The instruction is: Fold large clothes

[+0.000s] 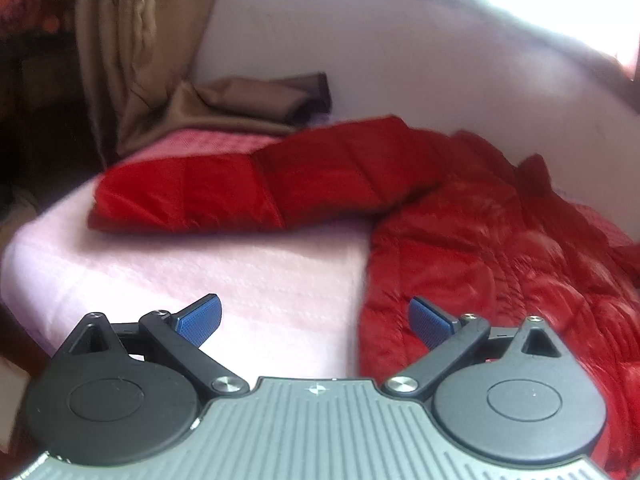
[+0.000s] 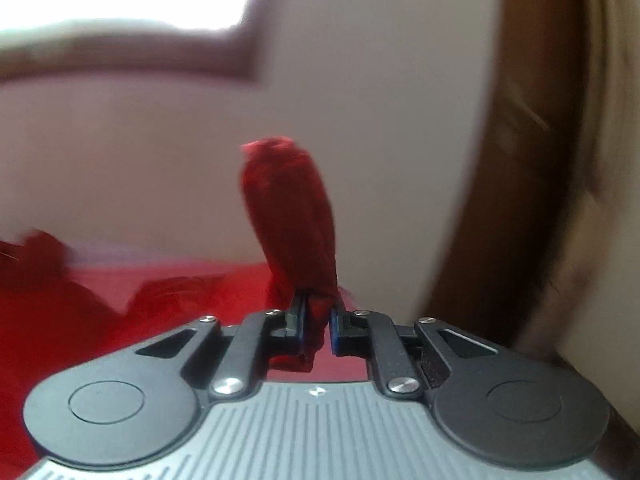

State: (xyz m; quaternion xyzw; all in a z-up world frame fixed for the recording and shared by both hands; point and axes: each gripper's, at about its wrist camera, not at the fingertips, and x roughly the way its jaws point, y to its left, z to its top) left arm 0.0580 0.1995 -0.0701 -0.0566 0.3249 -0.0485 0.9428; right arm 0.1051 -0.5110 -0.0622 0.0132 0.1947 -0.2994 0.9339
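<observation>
A red quilted jacket (image 1: 480, 240) lies spread on a pink bed cover (image 1: 200, 264), one sleeve (image 1: 248, 192) stretched out to the left. My left gripper (image 1: 316, 320) is open and empty, hovering above the cover just left of the jacket's body edge. My right gripper (image 2: 318, 320) is shut on a bunched fold of the red jacket (image 2: 292, 216), which sticks up past the fingertips; the rest of the jacket (image 2: 100, 312) lies lower left in the right wrist view. That view is blurred.
A brown curtain (image 1: 132, 52) hangs at the far left with a brown cloth (image 1: 256, 96) heaped on the bed's far end. A white wall (image 1: 400, 60) runs behind the bed. A brown wooden frame (image 2: 520, 160) stands at the right.
</observation>
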